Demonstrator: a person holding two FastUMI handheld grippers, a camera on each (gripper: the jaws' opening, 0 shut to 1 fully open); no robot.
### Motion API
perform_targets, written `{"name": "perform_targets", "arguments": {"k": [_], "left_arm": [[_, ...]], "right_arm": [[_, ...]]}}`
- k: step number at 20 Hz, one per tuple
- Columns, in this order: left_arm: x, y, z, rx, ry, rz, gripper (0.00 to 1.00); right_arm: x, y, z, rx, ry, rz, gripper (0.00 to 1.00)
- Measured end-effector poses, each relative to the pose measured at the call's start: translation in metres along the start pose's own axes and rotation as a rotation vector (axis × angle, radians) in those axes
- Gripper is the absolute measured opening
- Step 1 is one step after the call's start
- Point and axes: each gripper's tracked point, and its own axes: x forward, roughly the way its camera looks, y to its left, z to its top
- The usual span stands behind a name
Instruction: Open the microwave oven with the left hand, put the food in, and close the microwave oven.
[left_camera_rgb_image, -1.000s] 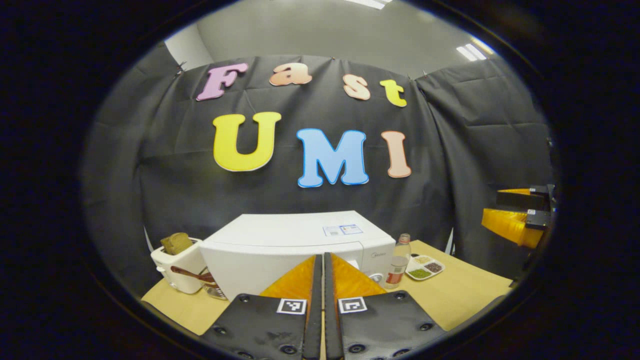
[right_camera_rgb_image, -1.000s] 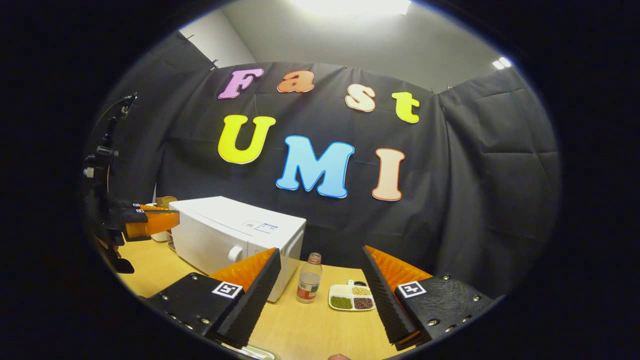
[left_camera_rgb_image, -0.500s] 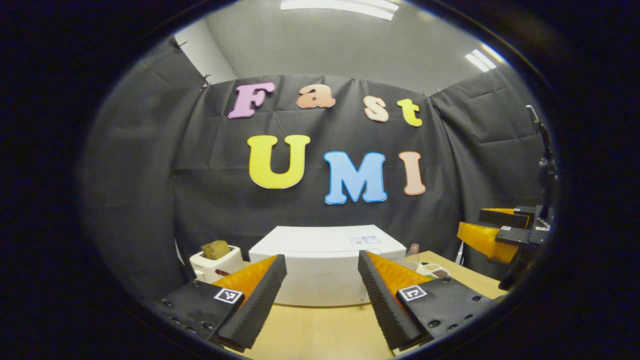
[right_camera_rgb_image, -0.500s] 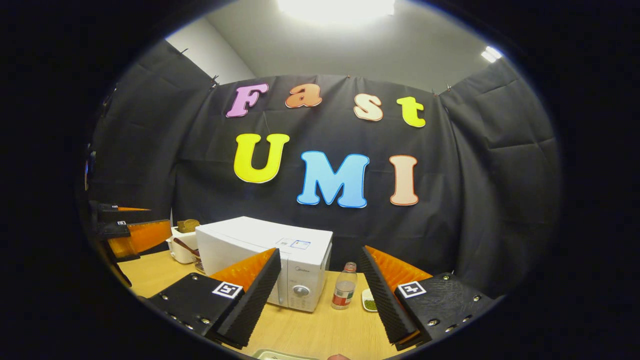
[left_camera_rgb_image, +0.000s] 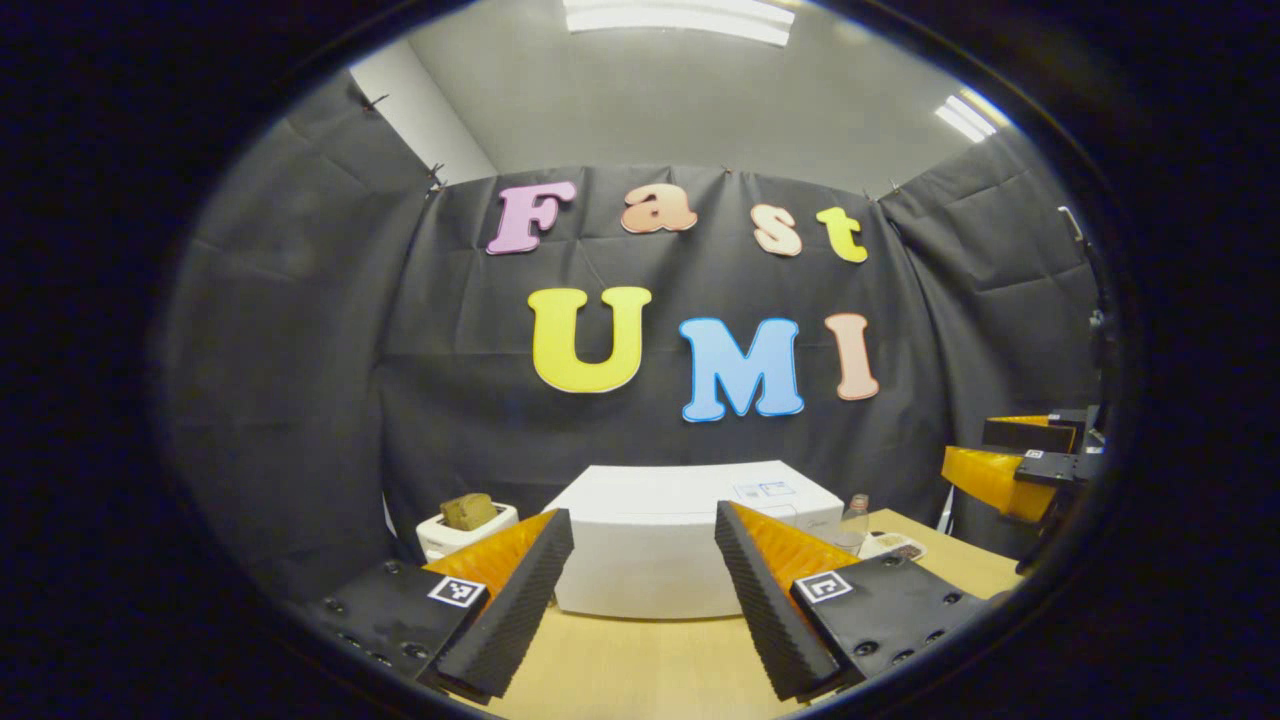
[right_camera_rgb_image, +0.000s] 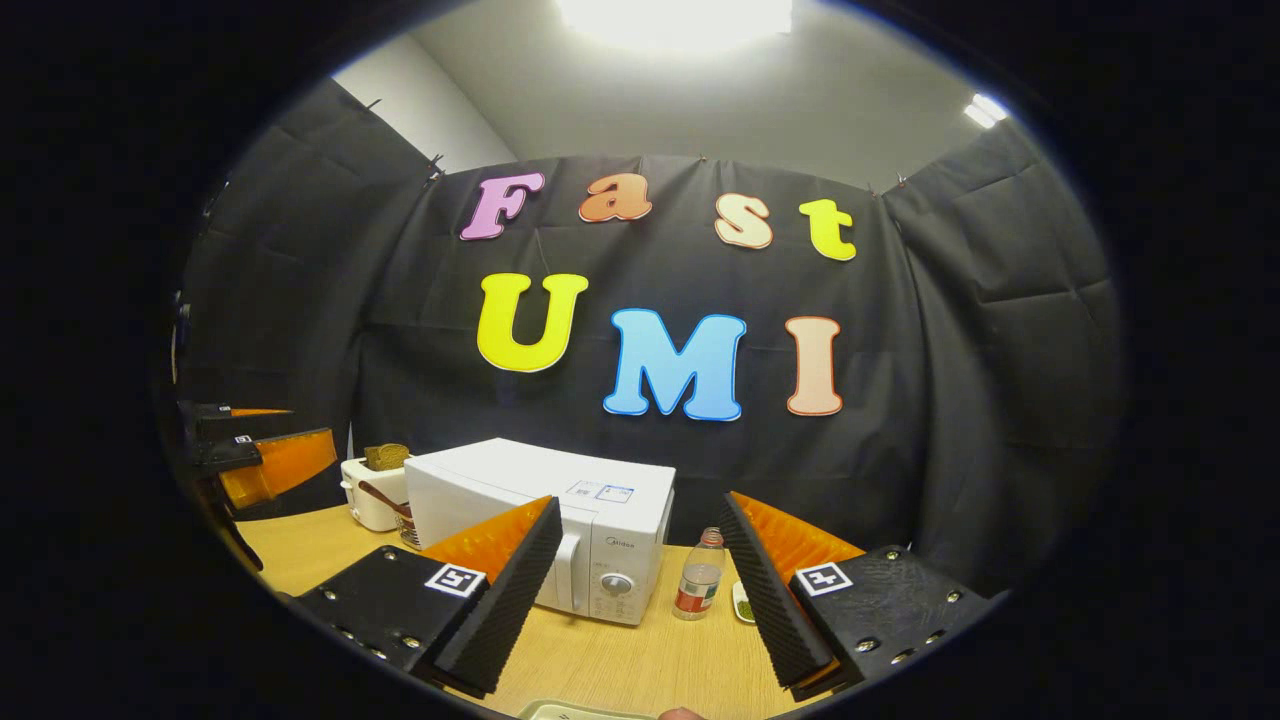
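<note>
A white microwave (left_camera_rgb_image: 650, 550) stands shut at the back of the wooden table (left_camera_rgb_image: 640, 670), straight ahead in the left gripper view. In the right gripper view the microwave (right_camera_rgb_image: 560, 520) sits left of centre, with its door handle and control knob facing me. My left gripper (left_camera_rgb_image: 635, 590) is open and empty, held above the table in front of the microwave. My right gripper (right_camera_rgb_image: 635, 590) is open and empty too, in front of the microwave's right end. The other gripper (left_camera_rgb_image: 1010, 470) appears at the right edge of the left gripper view, and the other gripper (right_camera_rgb_image: 260, 460) at the left edge of the right gripper view.
A white toaster (left_camera_rgb_image: 465, 525) with a brown slice in it stands left of the microwave. A small bottle (right_camera_rgb_image: 698, 590) and a divided dish (left_camera_rgb_image: 890, 545) of food sit to its right. A pale tray rim (right_camera_rgb_image: 590, 712) shows at the bottom edge.
My left gripper has gone from shut to open and pulled back from the microwave. Both views have tilted up and swung slightly, so the microwave sits lower and farther off.
</note>
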Motion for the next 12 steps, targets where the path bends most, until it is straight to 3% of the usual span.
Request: {"name": "perform_targets", "arguments": {"k": [12], "left_arm": [[-0.008, 0.005, 0.007, 0.008, -0.036, -0.002, 0.96]], "right_arm": [[-0.024, 0.012, 0.007, -0.016, -0.018, -0.017, 0.97]]}}
